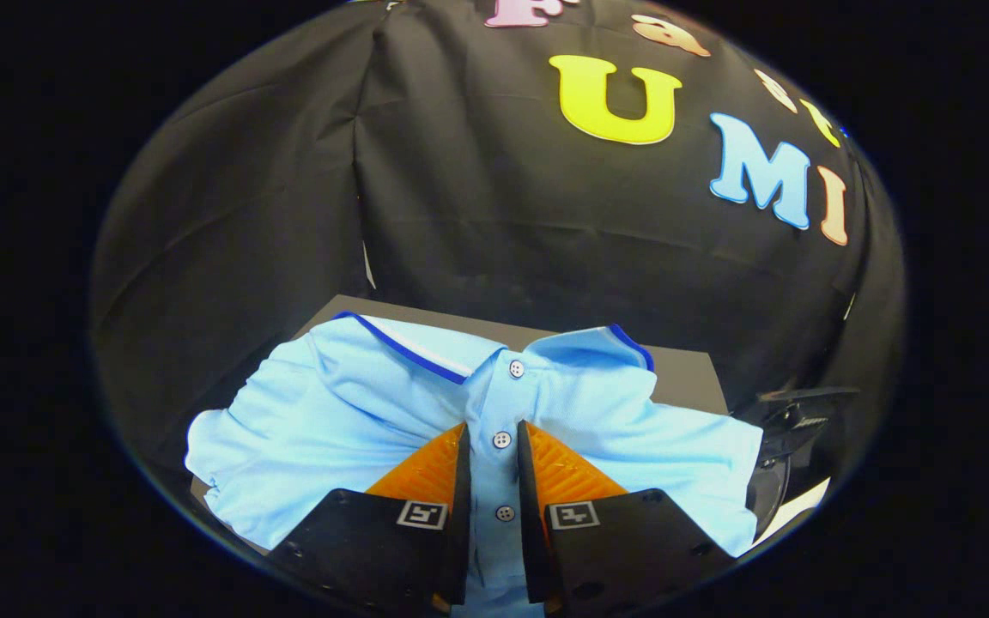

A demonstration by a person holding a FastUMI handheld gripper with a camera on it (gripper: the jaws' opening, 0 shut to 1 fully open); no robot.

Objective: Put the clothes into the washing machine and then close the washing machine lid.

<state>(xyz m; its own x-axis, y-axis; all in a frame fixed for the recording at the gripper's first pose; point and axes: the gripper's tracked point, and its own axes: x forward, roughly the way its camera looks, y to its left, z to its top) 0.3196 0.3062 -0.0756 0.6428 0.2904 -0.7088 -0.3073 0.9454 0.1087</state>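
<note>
A light blue polo shirt (pixel 331 412) with a dark blue and white collar lies spread on a dark table (pixel 685 378), collar away from me. My gripper (pixel 492 426) sits low over the shirt's chest, its fingers drawn close on either side of the button placket. A strip of fabric with two buttons stands pinched between them, and creases run in toward the left finger. A dark part of the washing machine (pixel 791 419) pokes out just past the shirt's right sleeve; most of the machine is hidden.
Black cloth walls close in right behind the table and to the left. A curved clear edge and a white surface (pixel 803 502) show below the machine's dark part at the right.
</note>
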